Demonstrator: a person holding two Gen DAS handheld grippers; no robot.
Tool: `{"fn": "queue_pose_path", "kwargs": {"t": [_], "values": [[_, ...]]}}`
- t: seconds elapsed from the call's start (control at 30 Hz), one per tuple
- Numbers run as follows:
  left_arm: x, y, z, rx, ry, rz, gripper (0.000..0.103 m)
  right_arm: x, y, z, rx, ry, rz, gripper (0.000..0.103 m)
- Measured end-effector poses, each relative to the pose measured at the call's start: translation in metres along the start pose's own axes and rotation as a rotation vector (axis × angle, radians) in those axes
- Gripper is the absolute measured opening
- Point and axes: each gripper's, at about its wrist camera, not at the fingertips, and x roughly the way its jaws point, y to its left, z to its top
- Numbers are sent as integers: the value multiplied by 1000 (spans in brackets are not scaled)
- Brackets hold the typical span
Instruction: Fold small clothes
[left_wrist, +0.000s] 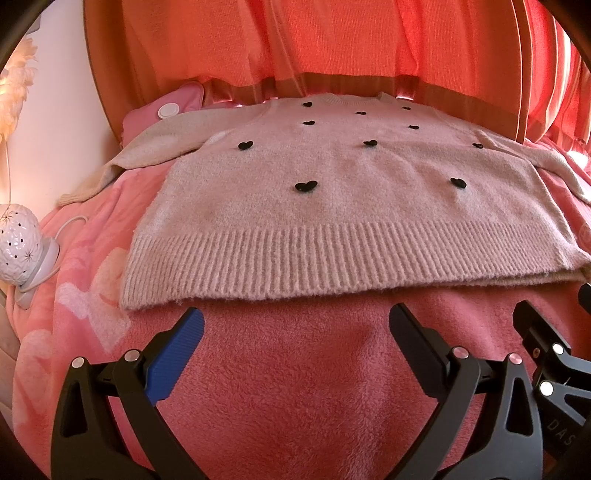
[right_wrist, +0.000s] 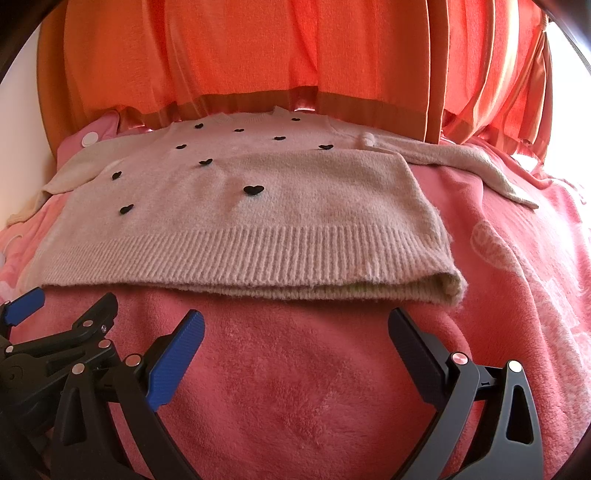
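Both my grippers — left (left_wrist: 295, 328) & right (right_wrist: 295, 328) — have jaws wide apart, holding nothing. Pink sweater (left_wrist: 332, 192) lies flat on the pink blanket (left_wrist: 295, 387), just ahead. Looks soft, floppy, light — I'd pinch the ribbed hem (right_wrist: 258, 254) corners.

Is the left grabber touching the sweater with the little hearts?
Apart. The left wrist view shows pink blanket between the open left hand-held gripper and the sweater hem.
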Motion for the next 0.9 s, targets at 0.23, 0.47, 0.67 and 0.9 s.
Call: {"fn": "queue_pose_path", "kwargs": {"t": [0.23, 0.47, 0.67, 0.9], "values": [[0, -1, 0, 2, -2, 1, 98, 0, -2, -1, 8, 4, 7, 98], [-11, 1, 8, 11, -15, -47, 98, -8, -12, 13, 18, 37, 52, 98], [-36, 18, 62, -16, -121, -153, 98, -18, -117, 85, 291, -42, 162, 98], [9, 11, 140, -50, -134, -129, 98, 78, -307, 135, 623, -41, -12, 98]]}}
